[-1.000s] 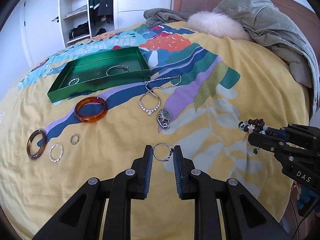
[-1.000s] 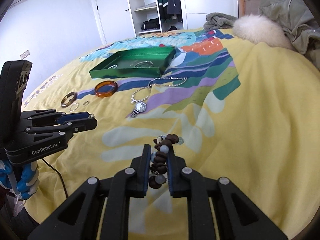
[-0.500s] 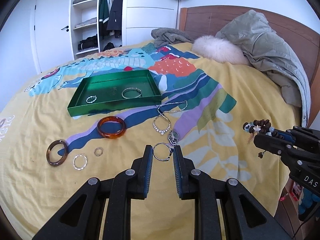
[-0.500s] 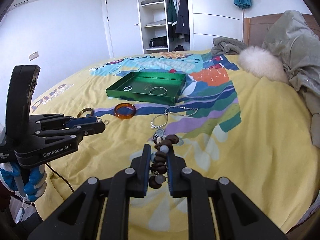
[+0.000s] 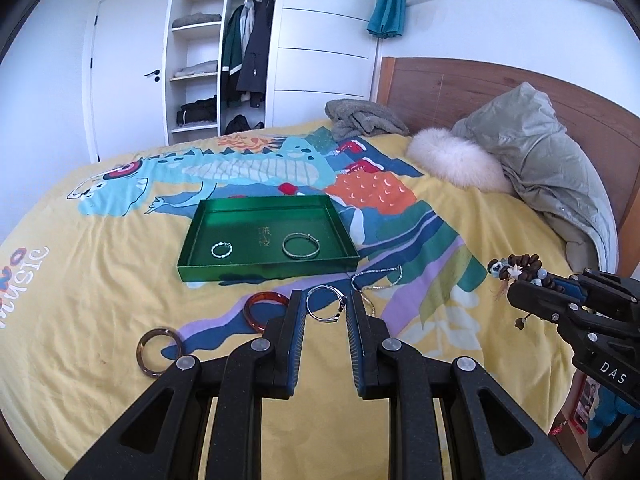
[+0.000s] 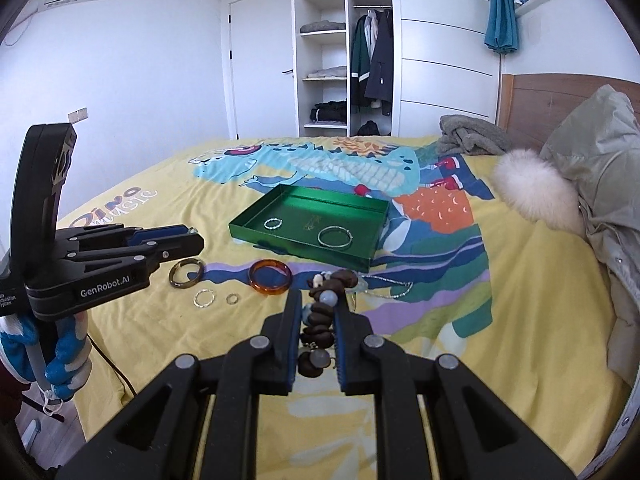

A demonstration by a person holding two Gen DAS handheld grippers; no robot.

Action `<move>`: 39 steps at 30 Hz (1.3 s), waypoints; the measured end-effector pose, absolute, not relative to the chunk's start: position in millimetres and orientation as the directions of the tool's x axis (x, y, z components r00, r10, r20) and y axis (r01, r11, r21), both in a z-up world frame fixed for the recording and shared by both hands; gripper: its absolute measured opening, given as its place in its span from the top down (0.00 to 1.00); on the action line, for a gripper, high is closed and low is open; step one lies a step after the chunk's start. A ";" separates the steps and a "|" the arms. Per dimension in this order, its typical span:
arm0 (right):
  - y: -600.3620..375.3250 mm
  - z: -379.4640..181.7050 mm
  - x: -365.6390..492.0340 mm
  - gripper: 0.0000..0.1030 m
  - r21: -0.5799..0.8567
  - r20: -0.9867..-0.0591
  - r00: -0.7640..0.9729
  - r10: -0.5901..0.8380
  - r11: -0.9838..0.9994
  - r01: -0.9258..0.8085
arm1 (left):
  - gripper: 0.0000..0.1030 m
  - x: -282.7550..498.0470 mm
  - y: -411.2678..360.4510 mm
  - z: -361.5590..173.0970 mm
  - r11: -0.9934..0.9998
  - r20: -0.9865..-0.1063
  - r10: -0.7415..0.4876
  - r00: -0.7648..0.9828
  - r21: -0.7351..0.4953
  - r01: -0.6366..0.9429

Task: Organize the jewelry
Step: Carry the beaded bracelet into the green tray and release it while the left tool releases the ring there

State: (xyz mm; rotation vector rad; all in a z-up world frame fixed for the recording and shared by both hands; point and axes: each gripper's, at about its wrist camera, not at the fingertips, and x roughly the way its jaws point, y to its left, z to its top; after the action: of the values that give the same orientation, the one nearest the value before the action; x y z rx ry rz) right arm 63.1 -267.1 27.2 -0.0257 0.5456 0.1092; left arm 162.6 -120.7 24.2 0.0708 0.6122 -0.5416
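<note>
**Fingers Carrying Two Pieces Toward the Tray**

Fingers of the left gripper [image 5: 326,306] are pinching a thin silver ring bangle [image 5: 325,307], while the right gripper [image 6: 317,312] is clamping a brown bead bracelet [image 6: 322,312]. Both pieces are hanging above the bed [image 5: 120,288], and the green tray [image 5: 264,268] is lying at 12 o'clock from each gripper, already holding two silver pieces.

I am judging that the bangle is slipping easily, because only its edges are touching the pads. The dangling beads may also be catching on the tray wall.

Compared with one second earlier, both grippers are sitting higher, and the tray is appearing nearer to the centre.
</note>
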 end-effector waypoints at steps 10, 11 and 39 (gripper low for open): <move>-246.4 66.8 97.1 0.87 -0.034 -0.479 0.873 0.090 0.992 -0.121 | 0.80 193.1 -94.3 55.9 0.875 -0.519 -0.452 0.726 -0.102 0.472; -244.4 70.8 100.9 0.87 -0.036 -0.474 0.876 0.090 0.992 -0.122 | 0.80 196.5 -92.6 58.6 0.877 -0.516 -0.449 0.729 -0.098 0.470; -263.2 -3.5 363.1 0.87 0.039 -0.599 0.795 0.095 0.995 -0.090 | 0.80 429.8 -154.5 -22.1 0.916 -0.688 -0.305 0.659 -0.023 0.401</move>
State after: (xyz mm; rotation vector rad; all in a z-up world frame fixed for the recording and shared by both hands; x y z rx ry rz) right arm 363.1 -263.2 -3.5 0.0086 0.6439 0.0994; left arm 429.8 -154.5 -22.1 0.1347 0.7523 -0.4011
